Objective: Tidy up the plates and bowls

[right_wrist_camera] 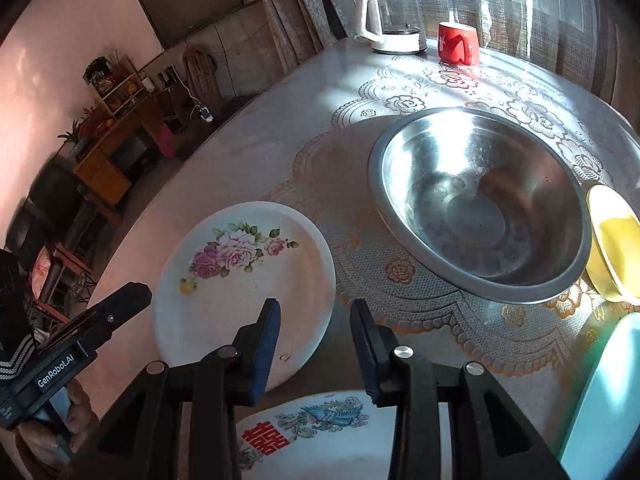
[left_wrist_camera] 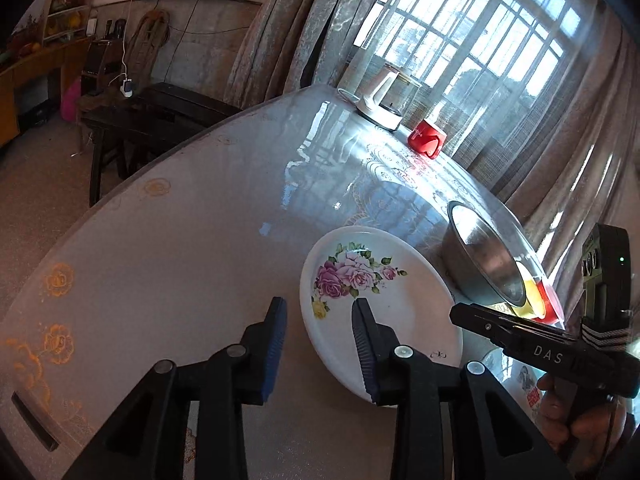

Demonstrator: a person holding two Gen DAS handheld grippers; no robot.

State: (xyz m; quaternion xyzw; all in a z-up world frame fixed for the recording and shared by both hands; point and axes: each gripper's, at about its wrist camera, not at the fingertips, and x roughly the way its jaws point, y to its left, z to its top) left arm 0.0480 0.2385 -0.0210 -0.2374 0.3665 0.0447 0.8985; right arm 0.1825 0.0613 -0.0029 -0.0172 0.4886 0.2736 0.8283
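Left gripper (left_wrist_camera: 320, 320) fingers spread wide, straddling near-left rim of white rose-printed plate (left_wrist_camera: 380, 312) flat on lace-covered surface (left_wrist_camera: 180, 260): likely lining up edge grasp. Right gripper (right_wrist_camera: 314, 326) fingers likewise apart, empty, hovering near same plate, shiny steel bowl (right_wrist_camera: 480, 204) far right, probable stacking target.

Bowl (right_wrist_camera: 480, 204): shiny metal. Plate (right_wrist_camera: 244, 296): glossy white glaze. Counter (left_wrist_camera: 180, 240): glossy cover, embossed lace. Pads (right_wrist_camera: 264, 344): ribbed blue rubber.
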